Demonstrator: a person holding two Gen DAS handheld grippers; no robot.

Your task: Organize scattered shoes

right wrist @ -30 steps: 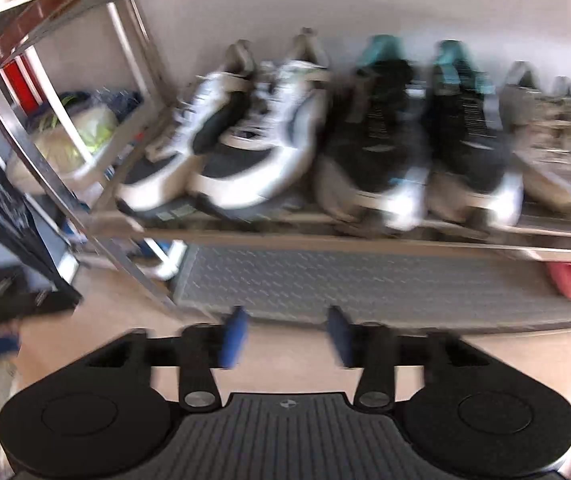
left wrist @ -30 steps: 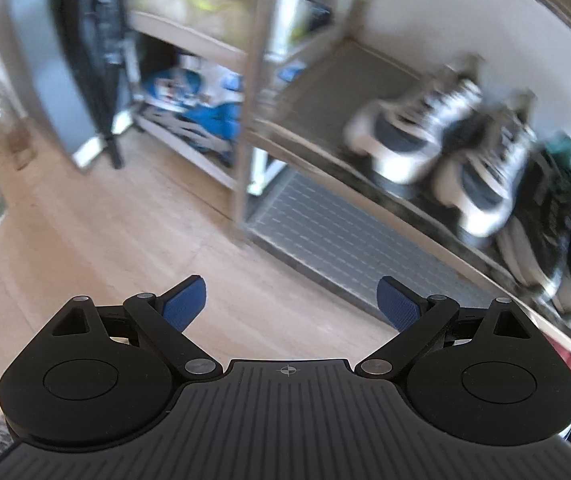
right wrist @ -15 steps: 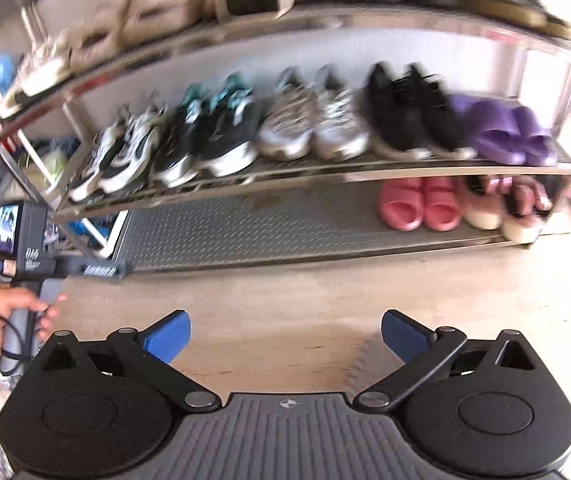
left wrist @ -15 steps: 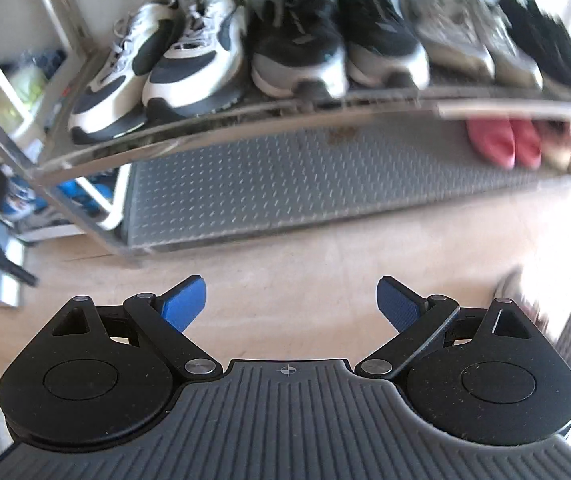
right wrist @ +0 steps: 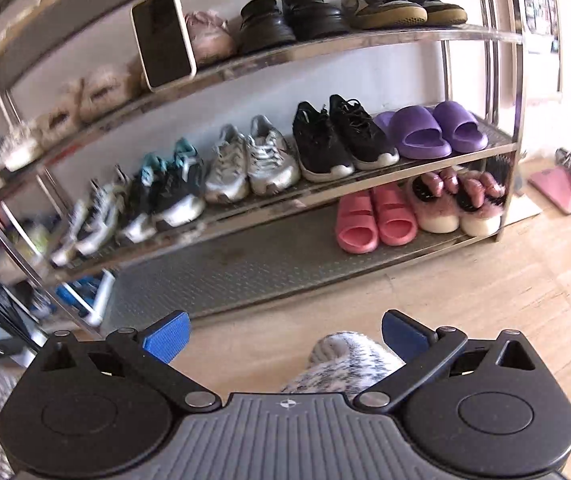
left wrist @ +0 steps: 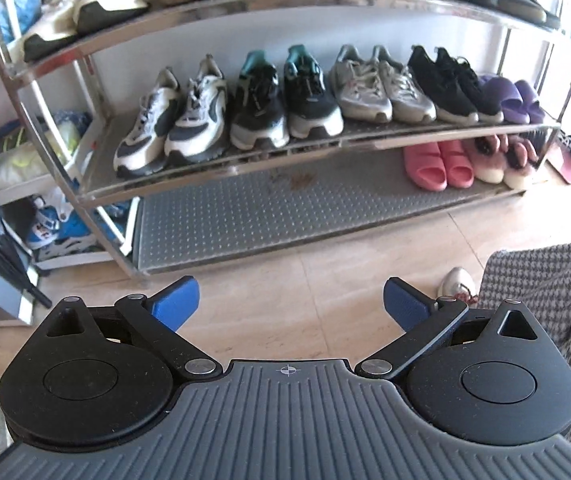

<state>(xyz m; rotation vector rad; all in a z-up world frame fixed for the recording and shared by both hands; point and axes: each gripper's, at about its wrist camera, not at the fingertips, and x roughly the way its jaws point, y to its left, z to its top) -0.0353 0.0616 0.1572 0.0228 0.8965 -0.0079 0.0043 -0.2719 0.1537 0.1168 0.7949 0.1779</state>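
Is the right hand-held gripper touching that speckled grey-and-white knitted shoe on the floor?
Apart. The right wrist view shows the speckled grey-and-white knitted shoe lying below the right hand-held gripper, its blue pads spread wide, with floor visible between them.

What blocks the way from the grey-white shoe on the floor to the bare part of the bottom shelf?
Nothing visible. The shoe lies on open floor below the open right gripper; the bottom shelf is bare left of the pink slides.

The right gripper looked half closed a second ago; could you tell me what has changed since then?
The right gripper spread its jaws wide and drew back from the rack; a grey knit shoe now lies under it, ungripped. The left gripper backed away too, jaws opening, empty. The shelved shoes stayed put.
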